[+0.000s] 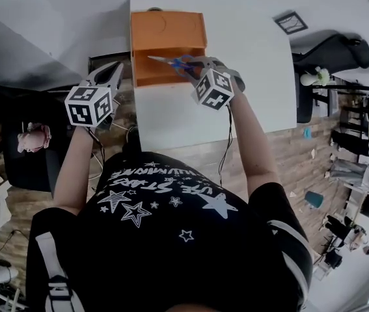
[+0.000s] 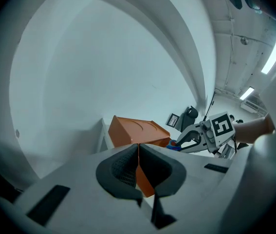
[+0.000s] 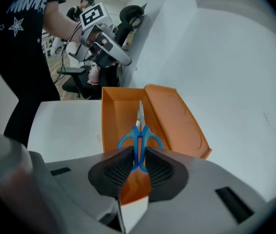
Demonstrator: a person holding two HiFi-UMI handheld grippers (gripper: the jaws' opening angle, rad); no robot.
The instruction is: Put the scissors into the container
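Blue-handled scissors [image 1: 170, 61] hang over the open orange container [image 1: 164, 70], blades pointing left. My right gripper [image 1: 192, 66] is shut on their handles. In the right gripper view the scissors [image 3: 139, 136] sit pinched between the pads, with the blade tip above the container's inside [image 3: 120, 113] and the lid [image 3: 176, 123] folded back to the right. My left gripper [image 1: 111, 75] hovers off the table's left edge, jaws shut with nothing between them. In the left gripper view the container [image 2: 135, 130] and the right gripper [image 2: 190, 139] lie ahead.
The container stands at the far left of a white table [image 1: 249, 64], close to the wall. A small framed card [image 1: 291, 22] lies at the table's far right. A black chair [image 1: 330, 54] stands beyond the table's right side, and another [image 1: 15, 155] on the left.
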